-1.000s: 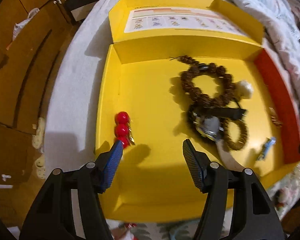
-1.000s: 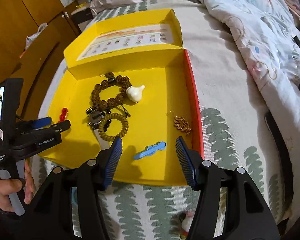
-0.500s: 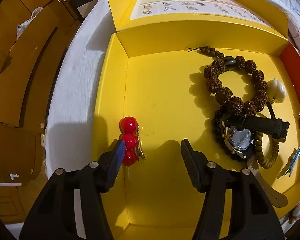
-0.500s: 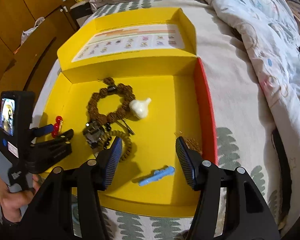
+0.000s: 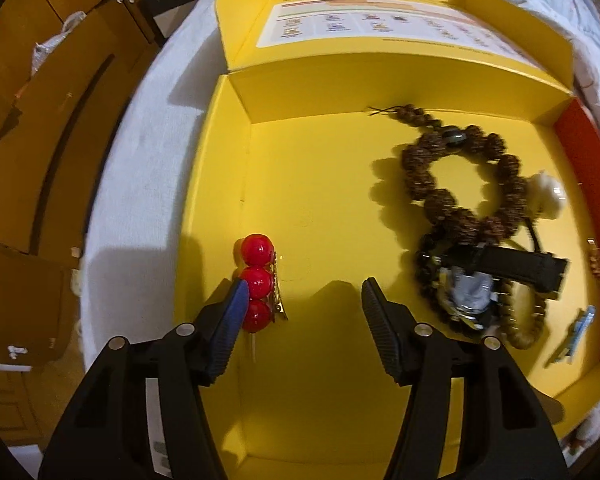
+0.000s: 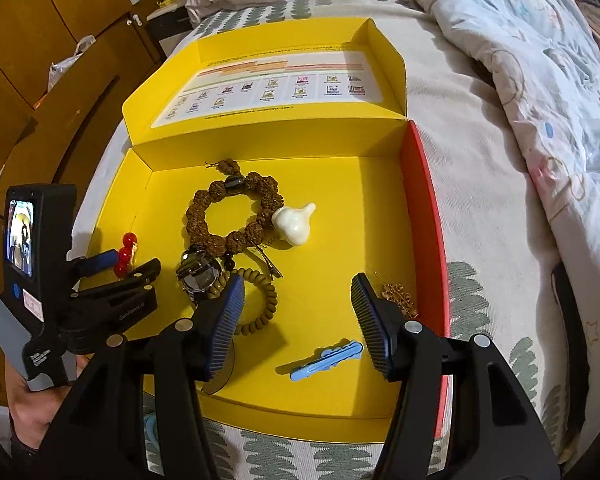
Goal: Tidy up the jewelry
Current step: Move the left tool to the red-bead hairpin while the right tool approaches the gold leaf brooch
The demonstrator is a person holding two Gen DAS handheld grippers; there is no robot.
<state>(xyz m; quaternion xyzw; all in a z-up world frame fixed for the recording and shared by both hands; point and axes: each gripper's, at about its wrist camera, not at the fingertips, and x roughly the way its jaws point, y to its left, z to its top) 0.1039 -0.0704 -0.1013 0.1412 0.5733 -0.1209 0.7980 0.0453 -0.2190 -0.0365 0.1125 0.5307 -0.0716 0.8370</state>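
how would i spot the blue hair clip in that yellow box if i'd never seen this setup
Find the open yellow box lying on the bed, with one red side wall. Look along its near edge, toward the corner by that red wall, in front of the tangle of bracelets. The blue hair clip lies there flat and alone: long, narrow, pale blue plastic, where everything else is round beads, metal or white.

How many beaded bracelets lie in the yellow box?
2 for certain: a big brown rough-bead bracelet at the back, a small tan smooth-bead bracelet nearer. Dark beads under the watch may be a third.
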